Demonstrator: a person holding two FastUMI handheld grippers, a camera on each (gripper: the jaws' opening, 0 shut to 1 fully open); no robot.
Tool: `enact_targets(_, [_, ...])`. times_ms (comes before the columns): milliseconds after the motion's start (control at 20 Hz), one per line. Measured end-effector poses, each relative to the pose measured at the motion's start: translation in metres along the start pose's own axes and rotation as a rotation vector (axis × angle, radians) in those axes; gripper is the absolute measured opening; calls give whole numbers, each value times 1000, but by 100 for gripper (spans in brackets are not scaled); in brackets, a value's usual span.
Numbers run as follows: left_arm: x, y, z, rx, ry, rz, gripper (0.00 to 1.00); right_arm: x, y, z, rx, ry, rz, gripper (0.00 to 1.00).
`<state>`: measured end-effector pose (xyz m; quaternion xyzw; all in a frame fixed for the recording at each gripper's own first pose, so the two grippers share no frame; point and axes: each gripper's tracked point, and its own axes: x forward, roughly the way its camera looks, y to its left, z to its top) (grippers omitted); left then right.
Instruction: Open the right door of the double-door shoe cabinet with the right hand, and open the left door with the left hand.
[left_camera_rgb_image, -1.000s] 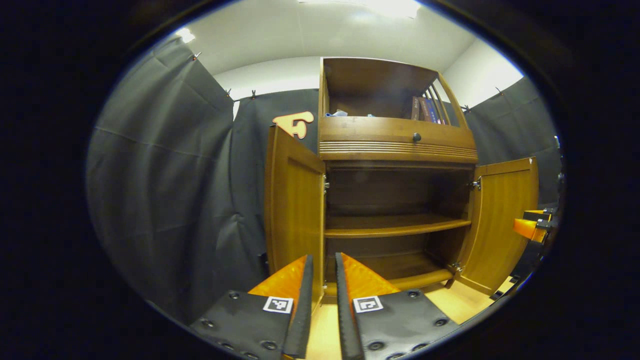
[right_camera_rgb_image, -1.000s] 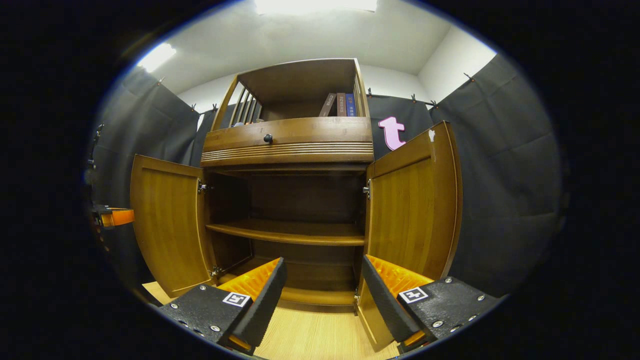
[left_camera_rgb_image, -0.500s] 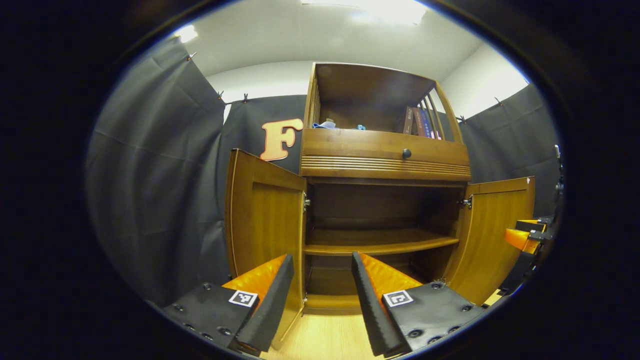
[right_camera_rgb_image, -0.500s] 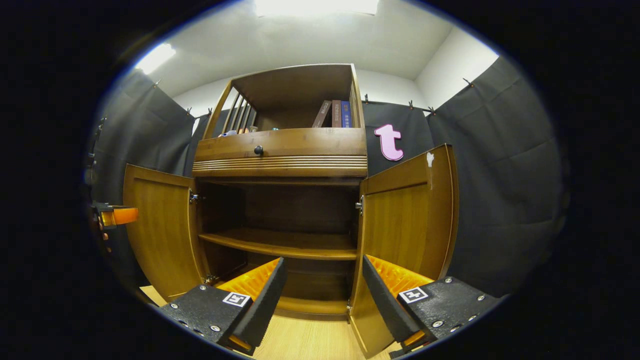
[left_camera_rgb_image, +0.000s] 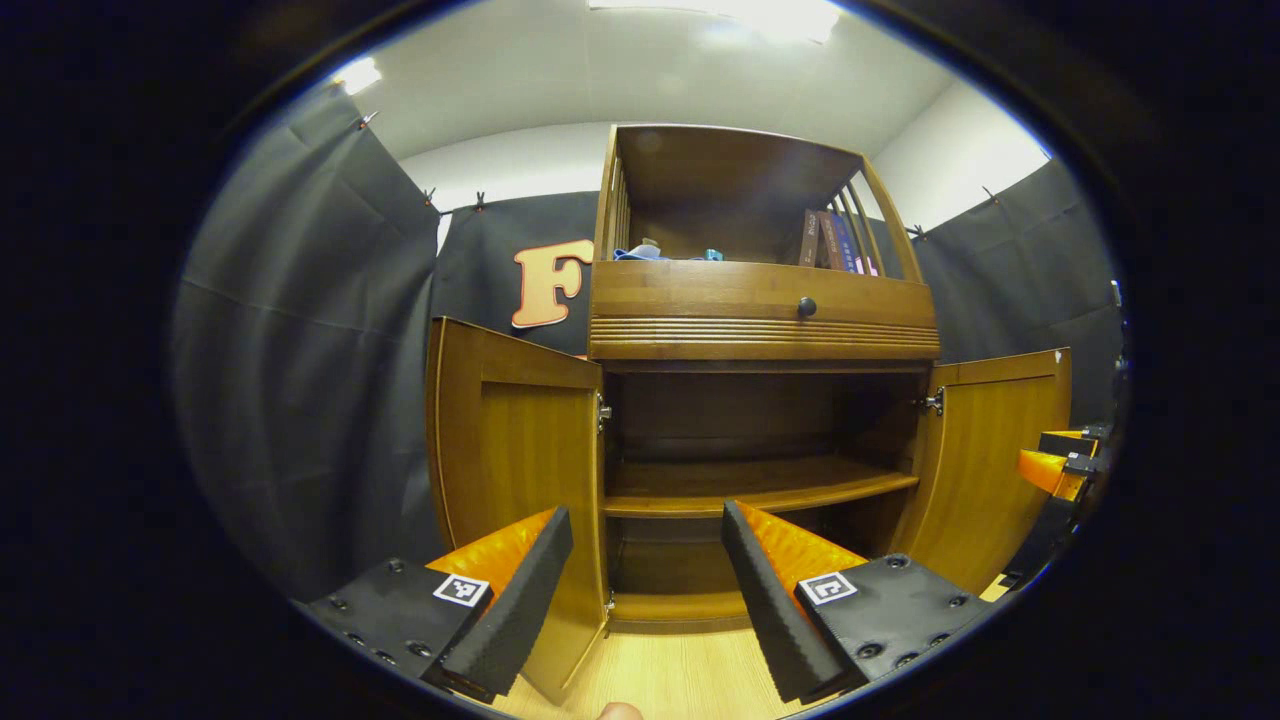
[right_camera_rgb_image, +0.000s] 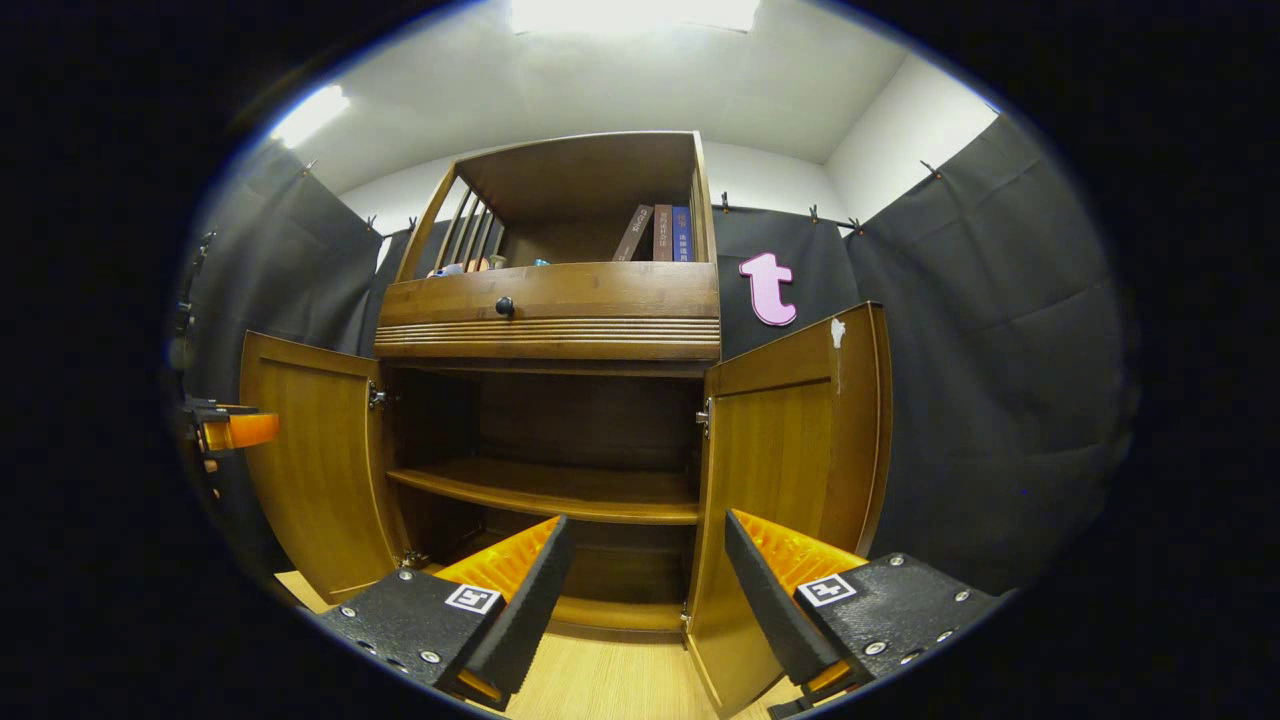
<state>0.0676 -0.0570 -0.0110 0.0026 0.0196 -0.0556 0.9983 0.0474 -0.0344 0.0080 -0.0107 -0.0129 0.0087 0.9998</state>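
Both stiff wooden doors, left door (left_camera_rgb_image: 515, 450) and right door (right_camera_rgb_image: 790, 450), stand open; likely light-swinging, best gripped at free edge; left hand-held gripper (left_camera_rgb_image: 645, 590) and right hand-held gripper (right_camera_rgb_image: 645, 600) gape empty.

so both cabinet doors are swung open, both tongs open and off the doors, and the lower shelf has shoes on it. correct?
Not quite: the lower shelf is bare, no shoes, as the left gripper view shows. The rest holds: the left door and right door are swung open, and the left tongs and right tongs are open, off the doors.
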Motion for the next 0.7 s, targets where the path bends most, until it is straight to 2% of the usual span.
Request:
enact_targets(400, [-1, -4, -12, 48, 21, -12, 98, -10, 3, -14, -2, 23, -16, 93])
enact_targets(700, [-2, 3, -3, 11, 15, 31, 99, -8, 15, -3, -8, 6, 43, 92])
